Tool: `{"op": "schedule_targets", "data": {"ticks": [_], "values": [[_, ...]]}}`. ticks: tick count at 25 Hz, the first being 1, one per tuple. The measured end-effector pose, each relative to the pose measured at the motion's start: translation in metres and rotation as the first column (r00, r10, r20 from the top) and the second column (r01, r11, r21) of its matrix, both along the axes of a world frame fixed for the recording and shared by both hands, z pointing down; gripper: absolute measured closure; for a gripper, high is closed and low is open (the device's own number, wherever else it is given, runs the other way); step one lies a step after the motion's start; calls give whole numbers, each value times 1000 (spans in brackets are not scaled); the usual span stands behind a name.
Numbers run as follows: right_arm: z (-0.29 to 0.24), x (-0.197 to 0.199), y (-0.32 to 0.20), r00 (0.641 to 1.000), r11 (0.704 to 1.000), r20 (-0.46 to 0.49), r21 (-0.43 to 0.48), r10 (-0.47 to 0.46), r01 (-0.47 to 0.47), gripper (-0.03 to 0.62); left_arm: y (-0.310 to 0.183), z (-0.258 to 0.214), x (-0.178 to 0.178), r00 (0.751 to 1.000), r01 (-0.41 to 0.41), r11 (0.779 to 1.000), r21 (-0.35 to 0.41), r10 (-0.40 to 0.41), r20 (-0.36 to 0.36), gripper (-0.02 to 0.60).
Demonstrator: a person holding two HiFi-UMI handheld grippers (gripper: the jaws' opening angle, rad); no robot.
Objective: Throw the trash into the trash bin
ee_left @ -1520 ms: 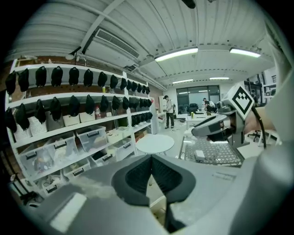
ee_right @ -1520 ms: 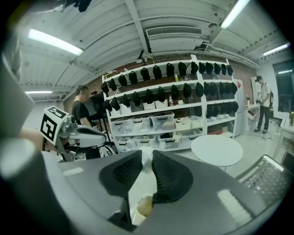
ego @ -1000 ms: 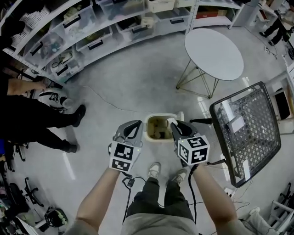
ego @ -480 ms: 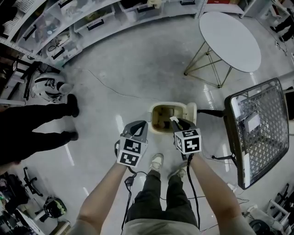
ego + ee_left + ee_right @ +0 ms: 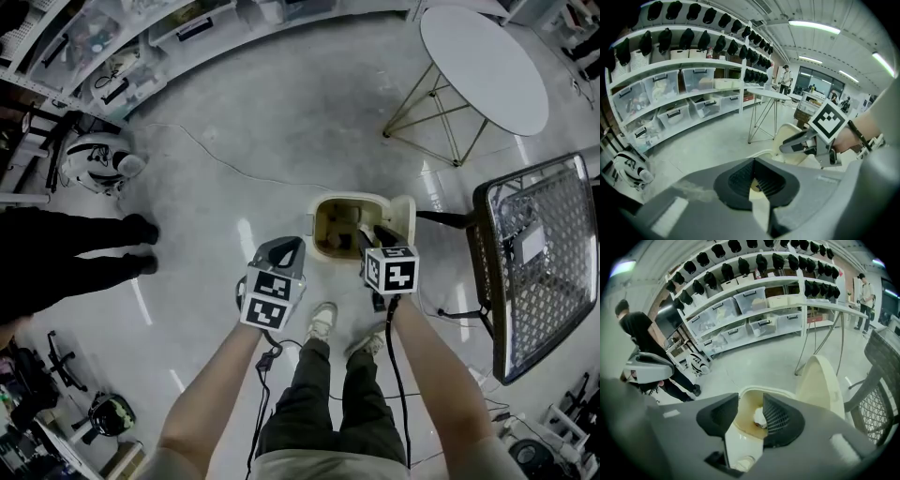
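The bin [image 5: 320, 232] stands on the floor [image 5: 244, 141] just beyond the person's shoes [image 5: 322, 320], its lid [image 5: 404, 217] tipped up on the right so the mouth is clear. The right gripper [image 5: 364, 240] hangs nose-down over the near right part of that mouth, presumably so anything released falls straight in. Its jaws have just been opening and stand moderately apart, with nothing pressed between the pads [image 5: 780, 420]. Through the gap a white scrap of trash [image 5: 758, 417] shows against the bin's stained inside, apparently already in it. The left gripper [image 5: 288, 247] waits just left of the rim, jaws together and empty, clear of the drop.
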State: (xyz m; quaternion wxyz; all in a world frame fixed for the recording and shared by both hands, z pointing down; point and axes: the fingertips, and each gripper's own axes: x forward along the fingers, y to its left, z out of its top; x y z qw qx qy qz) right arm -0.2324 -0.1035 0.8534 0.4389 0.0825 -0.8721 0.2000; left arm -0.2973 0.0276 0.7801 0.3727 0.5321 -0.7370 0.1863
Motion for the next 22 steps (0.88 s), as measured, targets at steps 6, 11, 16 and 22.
{"op": "schedule_targets", "data": {"ticks": [6, 11, 16, 22], "values": [[-3, 5, 7, 1000, 1000, 8, -14, 6, -6, 422, 0, -4, -3, 1000, 12, 1000, 13, -12, 13, 580], [-32, 0, 5, 999, 1000, 42, 5, -17, 16, 428, -2, -25, -10, 999, 19, 999, 41, -21, 43, 580], [-85, -8, -4, 992, 999, 117, 36, -37, 33, 433, -5, -58, -15, 997, 16, 998, 63, -20, 75, 578], [-174, -16, -14, 972, 996, 229, 84, -45, 26, 433, -10, -127, -30, 990, 3, 993, 114, -19, 137, 580]]}}
